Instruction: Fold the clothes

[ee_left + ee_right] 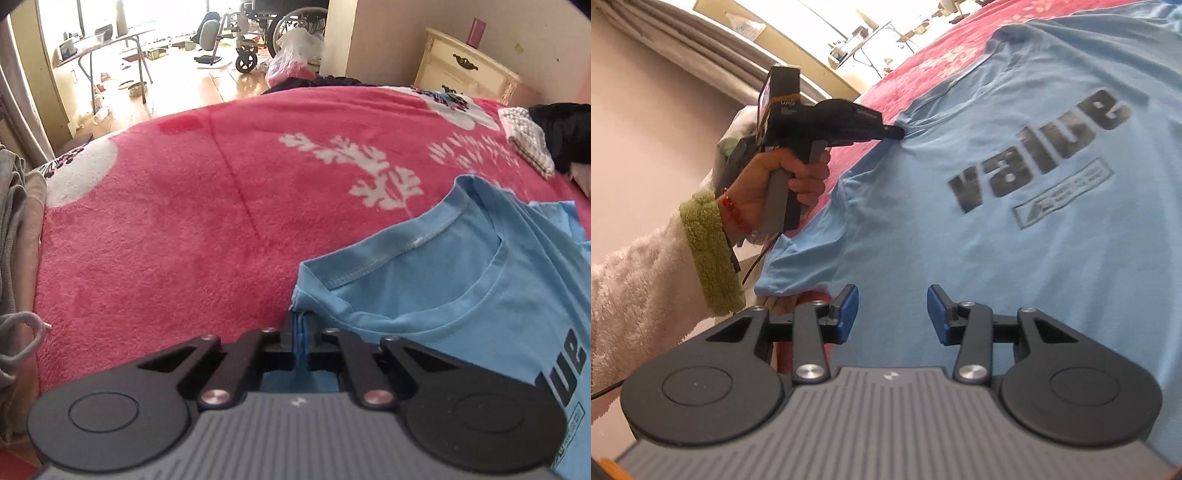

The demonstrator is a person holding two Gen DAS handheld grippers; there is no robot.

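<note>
Nearest in the left wrist view, the left gripper has its jaws pressed together on a bunched edge of the light blue T-shirt, right at the shoulder beside the neckline. A thin ridge of blue cloth stands up between the closed pads. From there the shirt spreads away to the right, its ribbed collar lying open and flat, with part of the dark printed lettering at the right edge of the view.

In the right wrist view, the right gripper hovers low over the shirt's lower front with its jaws spread. The blue pads stand apart and nothing is caught between them; the cloth lies under and beyond them. Farther up, the printed word "value" runs across the chest. To the left, a hand in a fluffy white sleeve with a green cuff grips the handle of the left gripper, whose tip bites the shirt near the collar, pulling small creases into it.

The shirt lies front up on a pink blanket with white floral prints, which covers the bed. Beyond it, a folded checked cloth and a dark garment sit at the far right. A cream dresser stands against the wall, and a wheelchair is in the room behind.
</note>
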